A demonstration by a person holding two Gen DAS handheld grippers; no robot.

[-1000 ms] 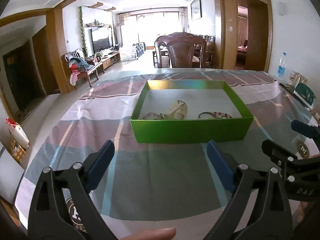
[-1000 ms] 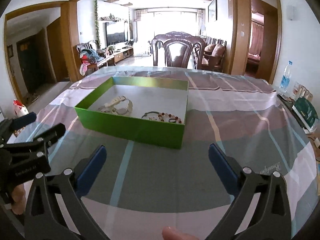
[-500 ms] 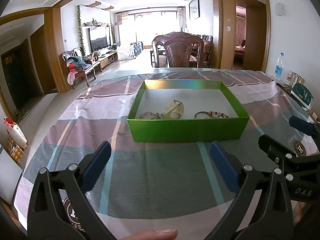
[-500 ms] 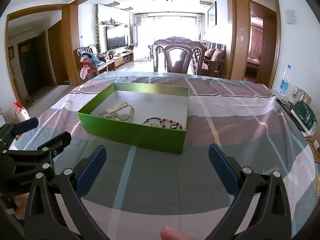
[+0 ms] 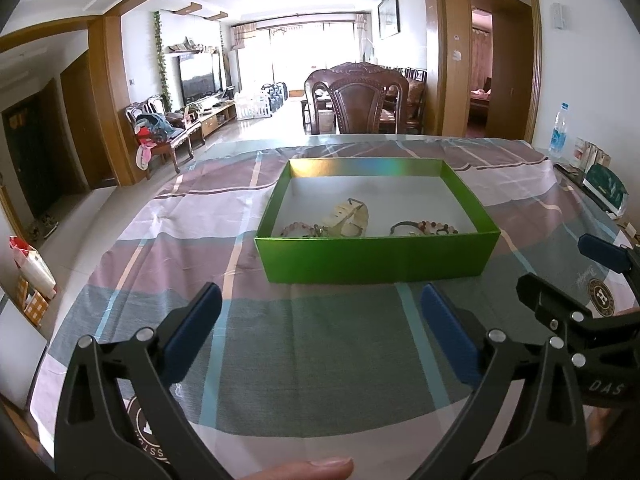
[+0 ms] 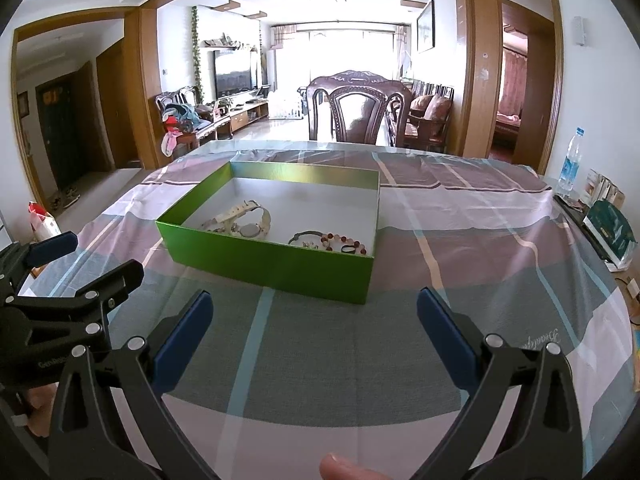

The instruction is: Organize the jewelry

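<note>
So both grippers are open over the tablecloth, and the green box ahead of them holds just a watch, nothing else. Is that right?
Not quite. The green box holds more than the watch: a beaded bracelet lies to its right, as the right wrist view shows, and the left wrist view shows another bracelet left of the watch. The rest stands: the left gripper and right gripper are both open over the tablecloth.

"DAS" on the right tongs (image 5: pixel 576 276); a round "H" emblem (image 5: pixel 601 297) on the tablecloth (image 5: pixel 320 344).
</note>
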